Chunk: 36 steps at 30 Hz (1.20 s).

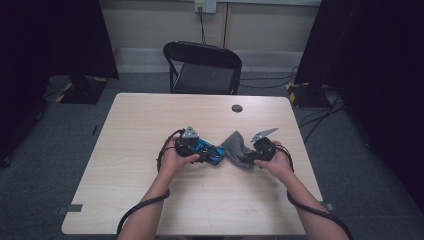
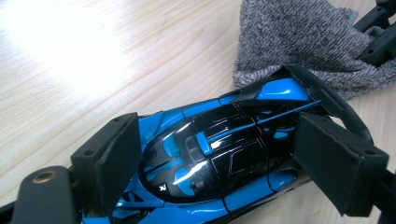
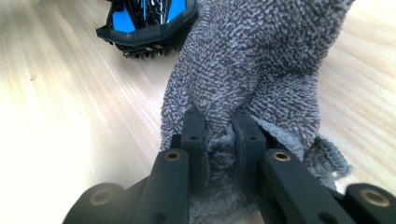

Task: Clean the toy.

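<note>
A blue and black toy car [image 2: 219, 158] lies on the wooden table [image 1: 150, 125], and my left gripper [image 2: 219, 158] is shut on its body, one pad on each side. In the high view the toy car [image 1: 209, 151] sits at mid-table in front of the left gripper [image 1: 200, 149]. A grey terry cloth [image 3: 252, 60] is bunched between the jaws of my right gripper [image 3: 218, 140], which is shut on it. The cloth [image 1: 237, 148] reaches from the right gripper [image 1: 252, 152] to the car's rear end, where the cloth [image 2: 303, 42] touches the spoiler.
A black folding chair [image 1: 204, 67] stands behind the table's far edge. A small dark round cap [image 1: 237, 108] sits in the tabletop near that edge. Cables trail from both grippers off the near edge. Dark curtains flank the room.
</note>
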### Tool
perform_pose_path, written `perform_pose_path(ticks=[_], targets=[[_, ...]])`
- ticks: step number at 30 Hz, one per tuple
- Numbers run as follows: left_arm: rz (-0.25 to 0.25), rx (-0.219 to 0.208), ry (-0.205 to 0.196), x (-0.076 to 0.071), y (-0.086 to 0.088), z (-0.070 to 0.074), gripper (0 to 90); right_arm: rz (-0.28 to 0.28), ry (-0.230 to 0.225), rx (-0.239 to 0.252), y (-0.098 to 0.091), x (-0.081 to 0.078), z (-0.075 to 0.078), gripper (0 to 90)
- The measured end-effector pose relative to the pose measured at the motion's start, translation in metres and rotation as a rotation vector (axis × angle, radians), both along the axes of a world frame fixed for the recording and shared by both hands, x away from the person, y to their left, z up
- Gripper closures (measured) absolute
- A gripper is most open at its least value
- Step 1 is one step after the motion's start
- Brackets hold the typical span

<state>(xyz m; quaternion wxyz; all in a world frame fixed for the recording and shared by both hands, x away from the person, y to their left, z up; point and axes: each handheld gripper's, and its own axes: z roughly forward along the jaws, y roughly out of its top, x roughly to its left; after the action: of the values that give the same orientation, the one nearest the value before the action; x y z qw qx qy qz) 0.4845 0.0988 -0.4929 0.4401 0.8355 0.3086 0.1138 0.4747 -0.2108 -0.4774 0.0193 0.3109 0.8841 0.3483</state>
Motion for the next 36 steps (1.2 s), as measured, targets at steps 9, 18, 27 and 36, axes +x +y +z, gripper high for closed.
perform_pose_path(ticks=[9,18,27,36], targets=[[0.001,-0.006,-0.004,-0.001,0.001,-0.001,14.9,-0.030,0.003,0.002,-0.016,-0.003,0.005,77.6],[0.001,-0.005,-0.007,-0.001,0.001,-0.001,15.0,-0.086,-0.027,0.031,-0.022,0.002,0.019,77.7],[0.002,-0.008,-0.007,-0.001,0.001,-0.001,15.0,-0.141,-0.053,0.064,-0.010,0.021,0.030,77.8],[0.002,-0.016,-0.013,-0.002,0.002,-0.002,15.0,-0.148,-0.063,0.047,0.020,0.046,0.032,77.8]])
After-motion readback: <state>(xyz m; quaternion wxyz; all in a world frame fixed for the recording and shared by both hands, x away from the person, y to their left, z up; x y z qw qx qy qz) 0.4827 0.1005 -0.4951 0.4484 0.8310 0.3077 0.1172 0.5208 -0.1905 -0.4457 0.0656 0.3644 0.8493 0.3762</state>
